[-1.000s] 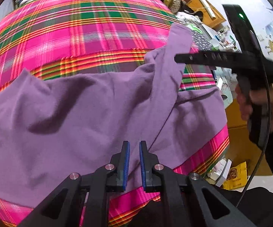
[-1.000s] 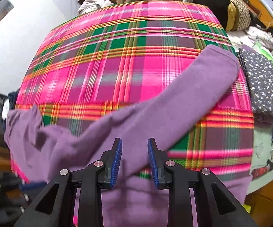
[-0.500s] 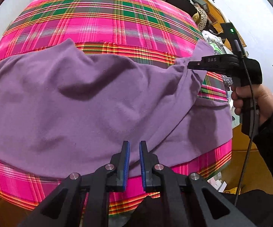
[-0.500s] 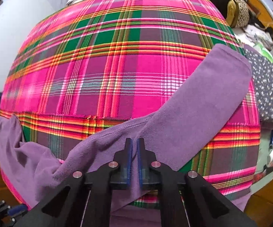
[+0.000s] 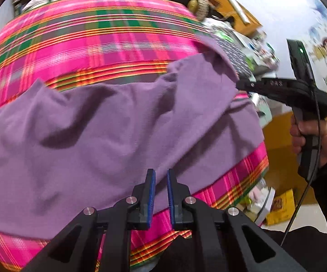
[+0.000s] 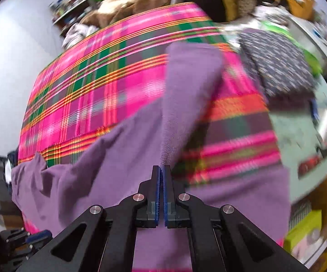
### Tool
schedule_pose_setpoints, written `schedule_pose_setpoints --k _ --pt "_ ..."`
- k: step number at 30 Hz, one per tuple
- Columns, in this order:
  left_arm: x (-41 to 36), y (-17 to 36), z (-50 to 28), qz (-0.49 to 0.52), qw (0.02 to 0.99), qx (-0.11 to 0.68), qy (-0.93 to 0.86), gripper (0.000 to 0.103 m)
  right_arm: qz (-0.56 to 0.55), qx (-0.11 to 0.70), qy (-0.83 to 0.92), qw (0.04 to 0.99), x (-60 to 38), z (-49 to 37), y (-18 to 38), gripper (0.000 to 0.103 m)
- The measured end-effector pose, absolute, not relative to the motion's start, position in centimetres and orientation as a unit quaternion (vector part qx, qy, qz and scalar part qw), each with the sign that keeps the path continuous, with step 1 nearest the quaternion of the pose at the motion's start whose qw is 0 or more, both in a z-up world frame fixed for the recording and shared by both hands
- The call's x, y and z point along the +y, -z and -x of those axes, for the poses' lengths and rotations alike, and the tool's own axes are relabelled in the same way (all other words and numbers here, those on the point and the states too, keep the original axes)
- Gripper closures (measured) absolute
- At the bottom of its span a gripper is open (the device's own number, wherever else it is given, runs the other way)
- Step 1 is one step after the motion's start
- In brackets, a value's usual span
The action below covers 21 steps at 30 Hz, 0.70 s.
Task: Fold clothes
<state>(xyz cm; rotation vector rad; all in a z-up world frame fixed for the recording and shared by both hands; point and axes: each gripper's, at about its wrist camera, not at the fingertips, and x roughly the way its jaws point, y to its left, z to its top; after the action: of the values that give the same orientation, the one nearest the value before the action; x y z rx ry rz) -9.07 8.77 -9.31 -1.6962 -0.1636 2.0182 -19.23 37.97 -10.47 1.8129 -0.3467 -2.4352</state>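
A purple long-sleeved garment (image 5: 118, 124) lies spread over a pink plaid cloth (image 5: 95, 40). My left gripper (image 5: 161, 181) hovers over the garment's near hem. Its fingers stand a narrow gap apart with nothing between them. In the left wrist view my right gripper (image 5: 239, 83), held by a hand (image 5: 310, 136), pinches the garment's right sleeve. In the right wrist view the right gripper (image 6: 162, 170) is shut on a raised fold of that purple sleeve (image 6: 190, 79), which runs away from it to its cuff on the plaid cloth (image 6: 95, 90).
A dark dotted fabric (image 6: 276, 68) lies right of the plaid cloth. Piled clothes (image 6: 140, 0) fill the far end. Past the right edge, low down, are a yellow packet (image 5: 281, 204) and orange furniture (image 5: 281, 158).
My right gripper has shut on the sleeve and pulled it up into a ridge, swinging it from a diagonal to nearly straight ahead. The left gripper keeps its narrow gap.
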Motion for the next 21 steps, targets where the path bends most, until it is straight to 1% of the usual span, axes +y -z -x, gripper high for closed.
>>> schedule_pose_setpoints --k 4,8,12,13,14,16,21 --pt "9.7 9.4 8.8 0.622 0.276 -0.042 -0.732 0.093 -0.595 -0.144 0.791 0.003 40.5 14.4 10.7 0.101" --pt "10.9 9.6 8.6 0.624 0.295 -0.023 -0.723 0.093 -0.609 -0.174 0.773 -0.024 42.0 11.4 12.5 0.101" --pt "11.8 9.5 8.5 0.625 0.303 -0.014 -0.719 0.093 -0.621 -0.194 0.758 -0.038 43.2 9.8 13.7 0.096" --pt "12.0 9.6 8.5 0.627 0.297 -0.017 -0.720 0.093 -0.615 -0.198 0.762 -0.036 43.6 9.7 13.4 0.093" --pt "12.3 9.7 8.5 0.628 0.292 -0.021 -0.721 0.093 -0.610 -0.197 0.767 -0.031 43.7 9.7 13.1 0.091" --pt "12.8 9.8 8.5 0.631 0.280 -0.029 -0.723 0.092 -0.597 -0.182 0.781 -0.012 43.8 10.4 12.1 0.081" --pt "14.1 10.2 8.6 0.638 0.252 -0.048 -0.726 0.092 -0.584 -0.117 0.802 0.041 42.9 14.6 10.8 0.077"
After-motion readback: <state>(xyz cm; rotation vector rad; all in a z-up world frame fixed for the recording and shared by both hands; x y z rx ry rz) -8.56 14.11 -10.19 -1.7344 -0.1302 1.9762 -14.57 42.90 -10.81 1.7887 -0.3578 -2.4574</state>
